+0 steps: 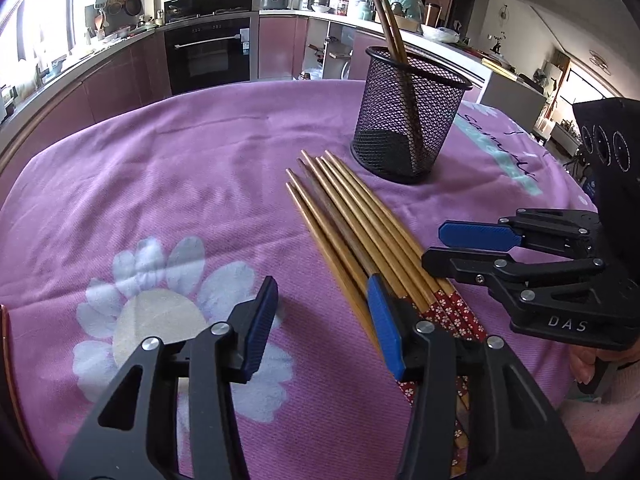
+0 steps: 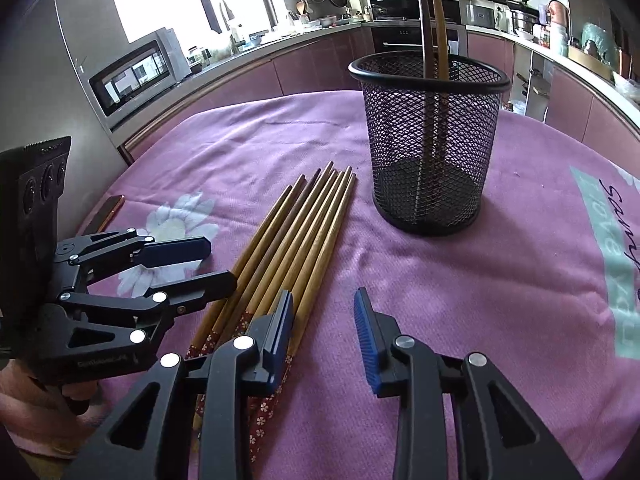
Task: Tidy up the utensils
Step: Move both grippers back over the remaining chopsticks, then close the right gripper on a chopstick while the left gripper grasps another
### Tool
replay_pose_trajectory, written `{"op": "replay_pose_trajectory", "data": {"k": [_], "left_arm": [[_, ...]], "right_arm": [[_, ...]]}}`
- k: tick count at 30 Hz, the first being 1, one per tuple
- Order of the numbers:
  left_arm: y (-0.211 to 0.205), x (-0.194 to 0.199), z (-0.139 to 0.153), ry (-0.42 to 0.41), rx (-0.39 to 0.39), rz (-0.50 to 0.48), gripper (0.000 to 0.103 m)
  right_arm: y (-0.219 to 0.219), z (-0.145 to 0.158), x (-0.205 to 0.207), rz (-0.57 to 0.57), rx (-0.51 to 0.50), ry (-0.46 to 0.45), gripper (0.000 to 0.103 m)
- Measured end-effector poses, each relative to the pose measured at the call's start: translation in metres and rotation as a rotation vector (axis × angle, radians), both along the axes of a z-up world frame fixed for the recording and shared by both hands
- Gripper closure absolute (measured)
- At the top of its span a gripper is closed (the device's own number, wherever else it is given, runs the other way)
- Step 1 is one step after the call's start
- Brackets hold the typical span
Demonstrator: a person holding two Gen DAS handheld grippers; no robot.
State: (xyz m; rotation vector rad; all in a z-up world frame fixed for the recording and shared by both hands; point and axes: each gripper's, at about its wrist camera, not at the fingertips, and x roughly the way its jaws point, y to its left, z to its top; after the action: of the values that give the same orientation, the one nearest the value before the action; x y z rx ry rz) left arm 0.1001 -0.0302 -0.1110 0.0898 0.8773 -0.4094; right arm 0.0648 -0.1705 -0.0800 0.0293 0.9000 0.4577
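Several wooden chopsticks with red flowered ends lie side by side on the purple cloth. A black mesh cup stands just beyond their tips with two chopsticks upright in it. My left gripper is open low over the bundle's left edge, its right finger above the handles. My right gripper is open at the bundle's right edge, with the outermost chopstick in the gap and the pads not pressing it.
The purple cloth with a white flower print covers a round table. A flat dark object with a copper edge lies near the table's left rim. Kitchen counters and an oven run behind the table. A hand holds the left gripper.
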Motion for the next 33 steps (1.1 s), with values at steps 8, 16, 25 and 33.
{"op": "replay_pose_trajectory", "data": {"k": [8,16,25,33], "left_arm": [[0.002,0.001,-0.001,0.000,0.009,-0.019,0.063],[0.004,0.005,-0.002,0.013,0.023,-0.042,0.068],[0.003,0.018,-0.004,0.013,0.027,-0.023,0.075],[0.003,0.024,-0.004,0.014,0.016,0.024,0.089]], "right_arm": [[-0.002,0.001,0.000,-0.003,-0.021,-0.003,0.075],[0.000,0.002,0.001,-0.005,-0.049,-0.003,0.078],[0.016,0.002,0.018,-0.006,-0.109,-0.009,0.084],[0.019,0.002,0.029,-0.018,-0.106,-0.005,0.094]]}}
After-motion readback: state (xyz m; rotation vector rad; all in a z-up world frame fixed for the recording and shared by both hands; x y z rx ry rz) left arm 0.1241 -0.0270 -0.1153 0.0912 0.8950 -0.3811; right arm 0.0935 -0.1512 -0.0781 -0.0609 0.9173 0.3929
